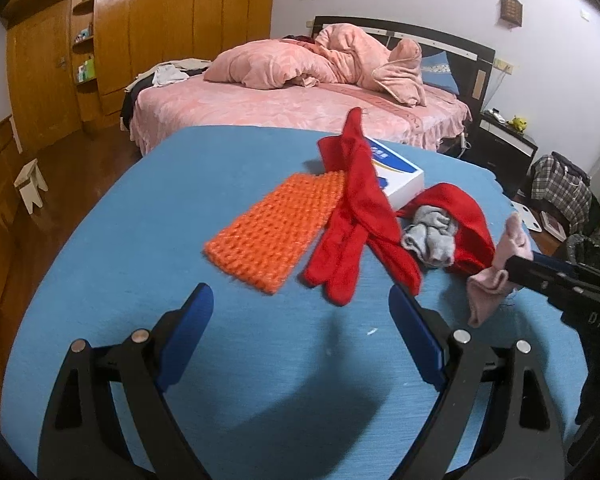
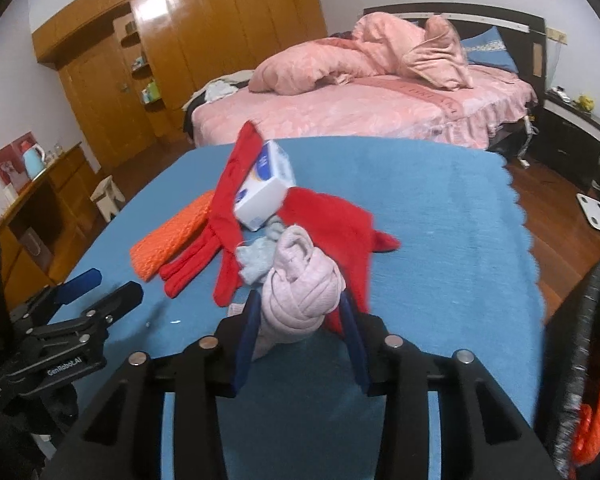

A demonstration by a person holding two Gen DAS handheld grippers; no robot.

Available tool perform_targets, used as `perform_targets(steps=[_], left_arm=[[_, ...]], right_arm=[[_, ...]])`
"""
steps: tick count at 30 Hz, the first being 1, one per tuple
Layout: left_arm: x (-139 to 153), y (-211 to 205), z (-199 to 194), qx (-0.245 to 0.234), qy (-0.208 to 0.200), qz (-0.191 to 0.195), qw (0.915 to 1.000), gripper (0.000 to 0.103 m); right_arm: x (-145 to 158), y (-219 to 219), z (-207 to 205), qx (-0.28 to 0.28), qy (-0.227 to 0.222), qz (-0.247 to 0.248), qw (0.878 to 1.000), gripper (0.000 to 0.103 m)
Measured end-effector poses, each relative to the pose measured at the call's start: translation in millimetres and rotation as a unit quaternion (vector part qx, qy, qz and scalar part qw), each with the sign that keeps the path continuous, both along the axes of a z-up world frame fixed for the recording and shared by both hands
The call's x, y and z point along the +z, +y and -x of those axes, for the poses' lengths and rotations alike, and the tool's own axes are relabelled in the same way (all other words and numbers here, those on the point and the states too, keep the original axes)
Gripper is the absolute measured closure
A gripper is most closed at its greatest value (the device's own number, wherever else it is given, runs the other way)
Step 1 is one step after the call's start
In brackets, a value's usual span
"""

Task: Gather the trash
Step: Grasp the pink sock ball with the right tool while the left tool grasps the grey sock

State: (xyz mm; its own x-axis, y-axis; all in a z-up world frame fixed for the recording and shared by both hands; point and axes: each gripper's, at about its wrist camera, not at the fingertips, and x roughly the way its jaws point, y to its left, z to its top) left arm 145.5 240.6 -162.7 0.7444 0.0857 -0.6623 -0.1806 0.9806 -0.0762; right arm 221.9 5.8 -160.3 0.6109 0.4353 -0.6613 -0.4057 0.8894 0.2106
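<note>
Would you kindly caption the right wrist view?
Right gripper clamps a pink sock on the blue tablecloth.

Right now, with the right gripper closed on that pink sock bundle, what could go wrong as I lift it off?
1. The pink sock bundle bulges past the right gripper; the soft roll might unravel or slip out.
2. The grey sock and red cloth lie right against it and could drag along.
3. The white box rests tilted on the red pile, so a tug may topple it.
</note>
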Motion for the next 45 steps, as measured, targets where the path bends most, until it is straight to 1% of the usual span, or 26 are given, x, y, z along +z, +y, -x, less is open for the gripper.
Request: perform_targets(steps=[2,6,10,11,13,20,23,26,29,30,31,35,37,40,43,45], left_arm=[[0,-7,-2,-0.008,-0.001,0.004,1.0000,0.017],[3,-21,-9,-0.026,-0.006,0.014,0.9996,0.023],[6,-42,-24,-0.058,-0.009,0.019,0.9981,0.033],[7,-50,-30,-0.067,-0.010,0.019,0.9975,0.034],[6,-61,-38,-0.078,-0.013,0.018,0.9967,0.040],[2,-87,-65,-0.104,-0.011,0.016,0.9944,0.054],[-3,-91,-76,-0.109,-0.002,0.013,0.9939,0.062],[-14,-92,-87,-0.112,0.018,0.016,0.9934,0.072],[-23,-92,-95,-0.116,0.042,0.021,0.9921,0.083],[-24,-92,-96,-0.117,0.045,0.022,0.9918,0.088],[-25,-93,-97,-0.117,0.049,0.023,0.9916,0.091],[-22,-93,-94,-0.119,0.038,0.018,0.9920,0.095],[-14,-93,-86,-0.122,0.016,0.017,0.9923,0.095],[0,-91,-74,-0.119,-0.003,0.028,0.9925,0.095],[7,-93,-61,-0.118,-0.007,0.027,0.9926,0.095],[9,-93,-48,-0.111,-0.006,0.019,0.9936,0.095]], right_arm=[[1,-7,-1,-0.013,-0.005,0.008,1.000,0.063],[1,-27,-11,-0.044,-0.006,0.015,0.999,0.063],[-2,-43,-23,-0.068,-0.002,0.028,0.997,0.063],[-4,-47,-25,-0.073,-0.001,0.030,0.997,0.063],[-7,-55,-30,-0.085,0.002,0.036,0.996,0.063],[-13,-66,-35,-0.090,0.010,0.032,0.995,0.063],[-15,-66,-36,-0.090,0.012,0.028,0.995,0.063],[-15,-67,-37,-0.090,0.013,0.025,0.996,0.063],[-16,-68,-37,-0.091,0.015,0.023,0.995,0.063],[-17,-68,-37,-0.092,0.017,0.023,0.995,0.063],[-19,-68,-38,-0.093,0.019,0.023,0.995,0.063],[-21,-69,-37,-0.096,0.023,0.021,0.995,0.063],[-19,-70,-35,-0.094,0.021,0.019,0.995,0.063],[-14,-71,-30,-0.090,0.015,0.017,0.996,0.063],[-10,-72,-26,-0.086,0.014,0.016,0.996,0.063],[-9,-71,-23,-0.082,0.013,0.016,0.996,0.063]])
